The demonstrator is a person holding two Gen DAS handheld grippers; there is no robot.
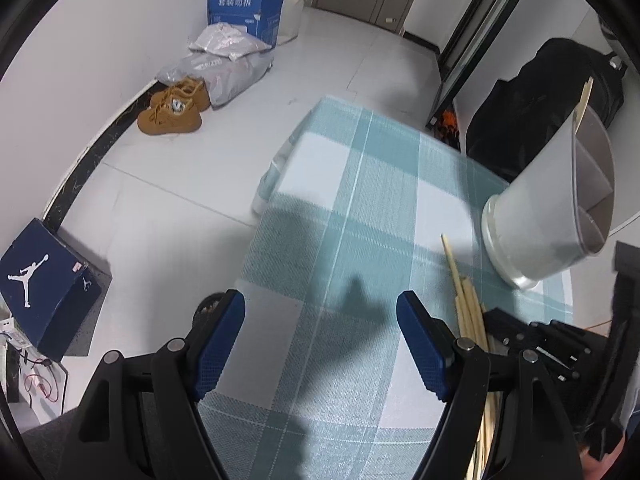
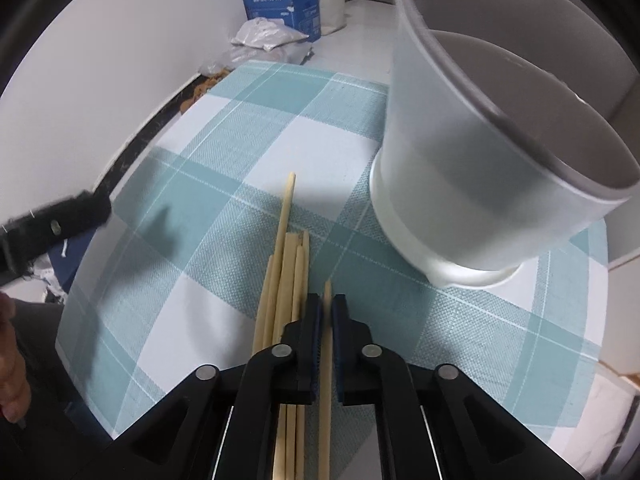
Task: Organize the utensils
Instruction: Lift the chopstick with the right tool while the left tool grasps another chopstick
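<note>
Several pale wooden chopsticks (image 2: pixel 286 276) lie in a bundle on the teal-and-white checked tablecloth (image 2: pixel 224 184). My right gripper (image 2: pixel 326 304) is shut on a single chopstick (image 2: pixel 325 360) just right of the bundle. A frosted white utensil holder (image 2: pixel 472 152) with inner dividers stands to the upper right. In the left wrist view the bundle of chopsticks (image 1: pixel 466 304) lies right of my left gripper (image 1: pixel 320 304), which hangs open over bare cloth. There the holder (image 1: pixel 540 208) has one chopstick (image 1: pixel 585 98) standing in it, and the right gripper's black body (image 1: pixel 536 340) lies over the bundle.
The tablecloth's left edge (image 1: pixel 264 188) drops to a tiled floor. On the floor lie brown shoes (image 1: pixel 176 110), plastic bags (image 1: pixel 224 60), a blue carton (image 1: pixel 246 10) and a navy shoebox (image 1: pixel 44 280). A black bag (image 1: pixel 540 100) stands behind the holder. A person's hand (image 2: pixel 10 360) shows at the left.
</note>
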